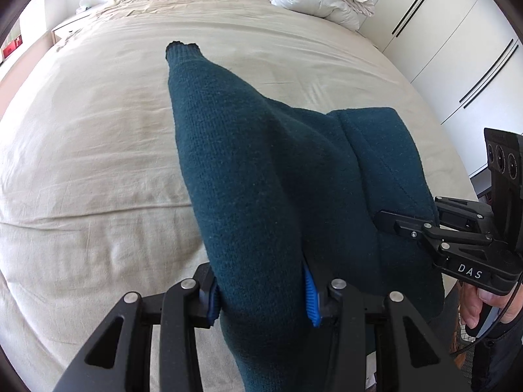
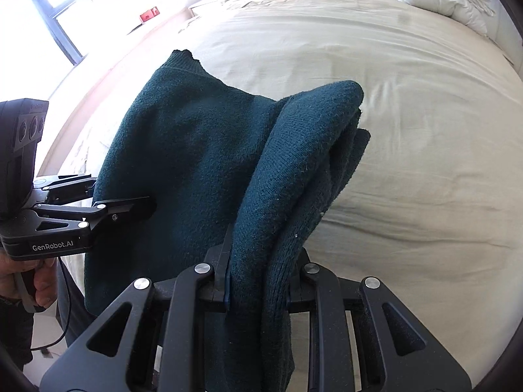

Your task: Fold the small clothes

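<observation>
Hidden: the sweater's [image 1: 261, 170] lower part ran out of frame.
Left gripper [image 1: 261, 297]: clamped on sweater.
Right gripper [image 2: 258, 281]: narrow, pinching bunched knit.

"DAS" on the right gripper [image 1: 389, 220]; "GenRobot.AI" on the left gripper [image 2: 143, 207].

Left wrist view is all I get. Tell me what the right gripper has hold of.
Observer: The right gripper is clamped on a bunched fold of the teal sweater.
Operator: Say what hangs off its far side.
Observer: A thick doubled roll of sweater droops to its right, above the beige bed cover.
Operator: Report what lies left of the bed.
Observer: A bright window, with a small red item near it.
</observation>
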The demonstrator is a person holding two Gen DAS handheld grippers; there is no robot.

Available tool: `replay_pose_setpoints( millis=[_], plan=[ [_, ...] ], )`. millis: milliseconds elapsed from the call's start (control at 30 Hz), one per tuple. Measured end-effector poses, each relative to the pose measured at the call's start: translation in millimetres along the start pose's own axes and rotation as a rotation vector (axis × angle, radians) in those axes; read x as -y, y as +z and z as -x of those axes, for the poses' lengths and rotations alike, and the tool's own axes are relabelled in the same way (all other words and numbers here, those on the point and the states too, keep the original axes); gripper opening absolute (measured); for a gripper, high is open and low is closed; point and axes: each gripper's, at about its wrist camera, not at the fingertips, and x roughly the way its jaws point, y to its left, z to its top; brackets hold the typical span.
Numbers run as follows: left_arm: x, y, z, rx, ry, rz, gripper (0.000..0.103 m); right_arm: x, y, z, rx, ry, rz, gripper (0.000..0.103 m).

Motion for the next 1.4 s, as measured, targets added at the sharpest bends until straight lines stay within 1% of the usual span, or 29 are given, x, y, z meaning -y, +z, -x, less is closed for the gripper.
replay_pose_setpoints(
  millis=[100, 133, 200, 233, 300, 367, 400, 433, 467, 567, 633, 700, 767, 800, 833, 867, 900, 967, 1000, 1067, 1133, 1167, 1200, 1233, 1300, 1333, 1367, 1400],
  plan=[
    [-19, -9, -22, -0.029, -0.006, 0.025, 0.044, 7, -5, -24, -0.028, 0.016, -0.026, 0.02],
    [-25, -11, -33, -0.045, -0.013, 0.046, 0.046, 14, -6, -36, -0.048, 0.029, -0.055, 0.02],
    [-34, -15, -45, -0.04, -0.03, 0.064, 0.051, 27, -5, -59, -0.068, 0.044, -0.11, 0.021],
    [-37, -16, -47, -0.034, -0.048, 0.082, 0.053, 33, -6, -68, -0.07, 0.071, -0.143, 0.022],
    [-39, -14, -48, -0.027, -0.064, 0.095, 0.055, 49, -8, -73, -0.074, 0.112, -0.2, 0.025],
    [-40, -17, -47, -0.016, -0.06, 0.081, 0.059, 56, -9, -73, -0.07, 0.115, -0.194, 0.028],
    [-43, -21, -46, -0.012, -0.061, 0.084, 0.063, 56, -9, -73, -0.069, 0.114, -0.19, 0.03],
    [-45, -25, -47, -0.008, -0.065, 0.097, 0.066, 59, -7, -75, -0.066, 0.113, -0.193, 0.035],
    [-44, -27, -50, -0.002, -0.078, 0.113, 0.069, 59, -9, -75, -0.059, 0.118, -0.203, 0.038],
    [-51, -35, -49, 0.015, -0.107, 0.138, 0.069, 76, -12, -70, -0.043, 0.179, -0.258, 0.043],
    [-52, -38, -42, 0.029, -0.103, 0.143, 0.07, 87, -13, -61, -0.022, 0.181, -0.277, 0.045],
    [-51, -42, -33, 0.053, -0.083, 0.139, 0.07, 92, -20, -46, 0.008, 0.171, -0.286, 0.045],
    [-49, -48, -22, 0.089, -0.049, 0.134, 0.069, 93, -35, -27, 0.043, 0.153, -0.311, 0.045],
    [-49, -51, -14, 0.112, -0.028, 0.136, 0.069, 97, -37, -17, 0.064, 0.143, -0.328, 0.045],
    [-46, -53, -5, 0.143, -0.012, 0.136, 0.069, 98, -48, -9, 0.089, 0.136, -0.347, 0.045],
    [-42, -54, 3, 0.176, -0.01, 0.129, 0.069, 100, -50, 4, 0.119, 0.145, -0.356, 0.047],
    [-37, -56, 11, 0.208, -0.02, 0.118, 0.069, 99, -52, 15, 0.152, 0.176, -0.357, 0.047],
    [-28, -55, 22, 0.265, -0.059, 0.096, 0.069, 95, -56, 33, 0.194, 0.305, -0.356, 0.047],
    [-24, -54, 24, 0.279, -0.08, 0.088, 0.071, 93, -54, 33, 0.197, 0.377, -0.355, 0.047],
    [-20, -50, 19, 0.275, -0.1, 0.082, 0.071, 87, -50, 24, 0.186, 0.481, -0.365, 0.047],
    [-19, -46, 5, 0.257, -0.113, 0.088, 0.071, 87, -51, 3, 0.158, 0.539, -0.385, 0.047],
    [-20, -45, -3, 0.247, -0.12, 0.091, 0.071, 89, -54, -11, 0.13, 0.555, -0.406, 0.047],
    [-22, -46, -8, 0.245, -0.115, 0.094, 0.071, 94, -58, -23, 0.103, 0.551, -0.437, 0.047],
    [-24, -47, -13, 0.243, -0.121, 0.095, 0.071, 99, -64, -35, 0.08, 0.543, -0.461, 0.042],
    [-29, -48, -19, 0.249, -0.14, 0.096, 0.072, 114, -75, -47, 0.093, 0.587, -0.493, 0.03],
    [-31, -49, -20, 0.254, -0.149, 0.094, 0.072, 121, -81, -52, 0.103, 0.623, -0.523, 0.027],
    [-33, -49, -21, 0.258, -0.161, 0.096, 0.072, 129, -85, -52, 0.112, 0.66, -0.555, 0.028],
    [-36, -51, -19, 0.259, -0.171, 0.099, 0.072, 134, -87, -50, 0.119, 0.669, -0.571, 0.028]
  ],
)
